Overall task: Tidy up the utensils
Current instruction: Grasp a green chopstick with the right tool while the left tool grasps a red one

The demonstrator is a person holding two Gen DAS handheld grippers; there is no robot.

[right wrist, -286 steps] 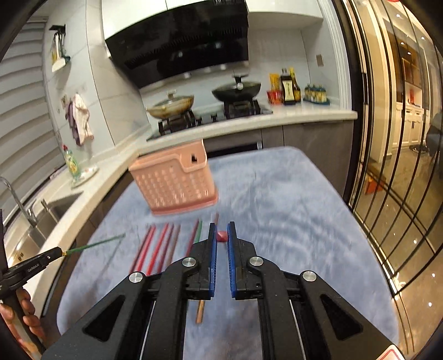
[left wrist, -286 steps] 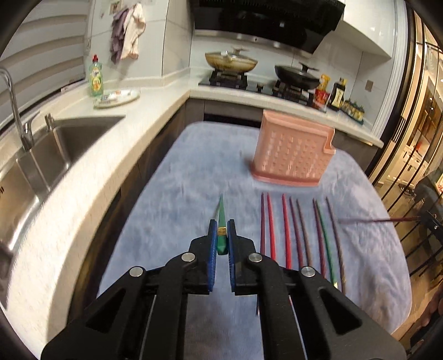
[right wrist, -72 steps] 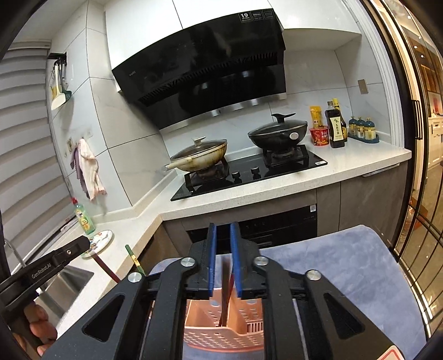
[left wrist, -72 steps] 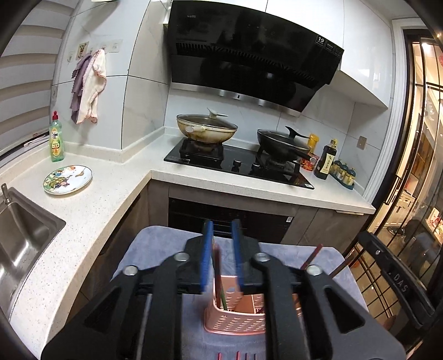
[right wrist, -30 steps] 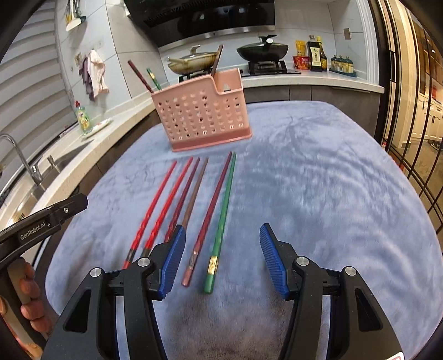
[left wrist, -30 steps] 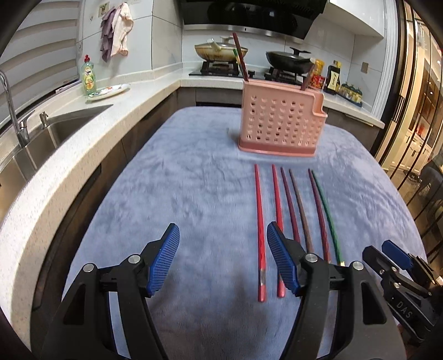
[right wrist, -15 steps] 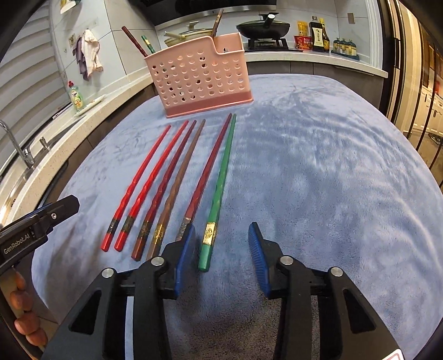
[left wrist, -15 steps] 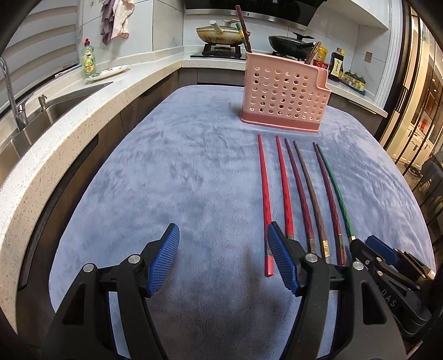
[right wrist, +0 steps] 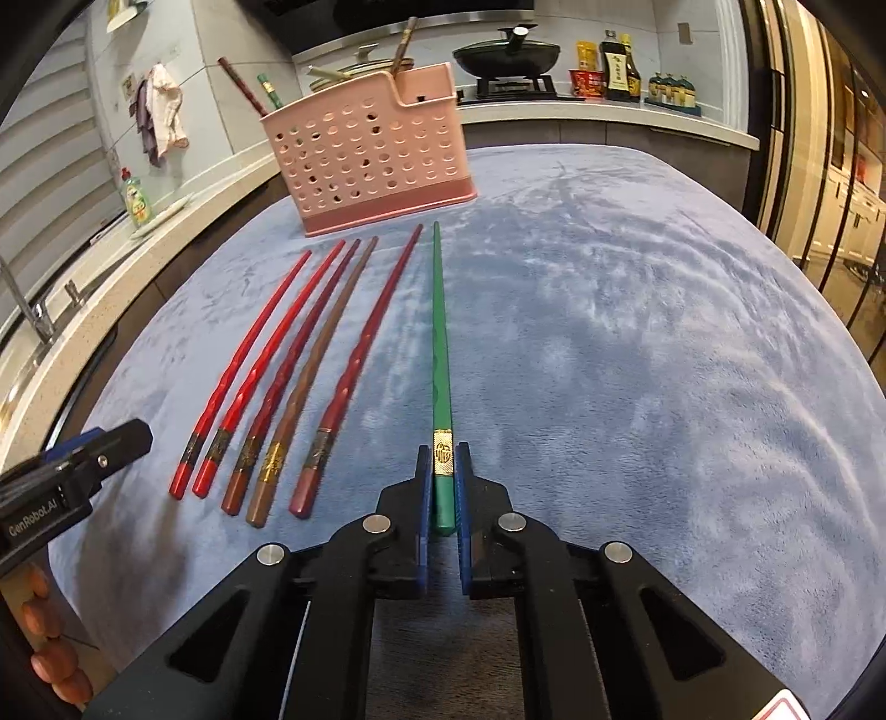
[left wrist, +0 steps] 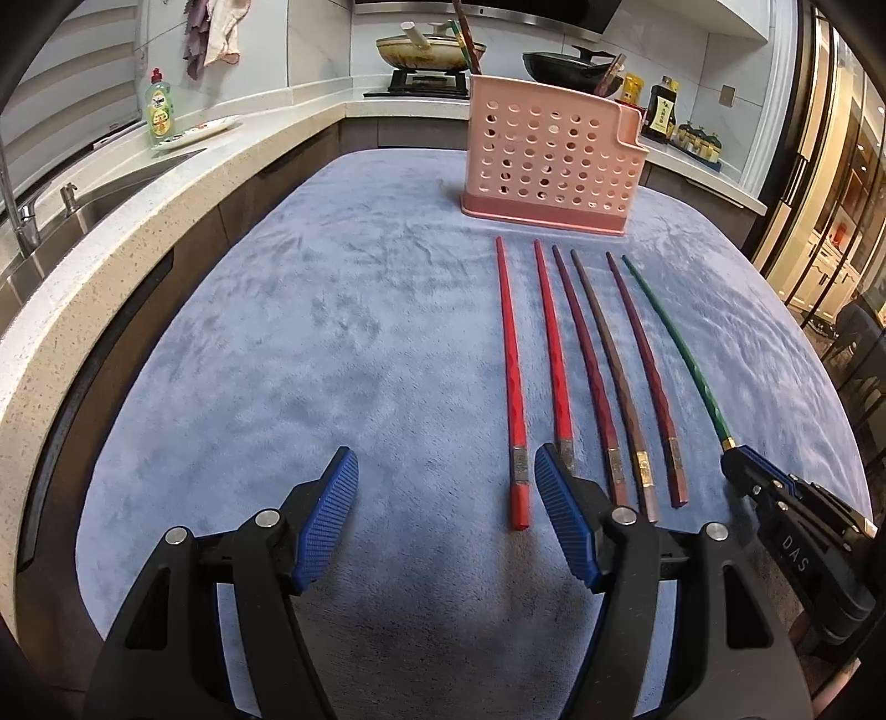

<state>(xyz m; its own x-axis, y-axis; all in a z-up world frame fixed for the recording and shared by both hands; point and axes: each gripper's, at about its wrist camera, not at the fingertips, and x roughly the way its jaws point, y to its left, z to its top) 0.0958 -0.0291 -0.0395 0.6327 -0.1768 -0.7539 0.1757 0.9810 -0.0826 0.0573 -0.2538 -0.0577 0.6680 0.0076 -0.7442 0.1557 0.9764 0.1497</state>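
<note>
- Chopsticks: three already stand in pink holder [right wrist: 368, 160]; five lie on tabletop [right wrist: 637, 343] w/ sixth, green chopstick [right wrist: 440, 354].
- Our right gripper [right wrist: 443, 487] jaws clamp its butt end; left gripper [left wrist: 446, 520] jaws spread wide, empty, near reds.

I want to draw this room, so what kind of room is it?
Most likely a home kitchen: a lidded dark wok sits on a black gas stove, and a steel sink tap stands by the speckled stone counter.

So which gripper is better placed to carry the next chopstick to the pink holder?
Right. The right gripper is already shut on the green chopstick; the left gripper is open, holding nothing, beside the red chopsticks.
</note>
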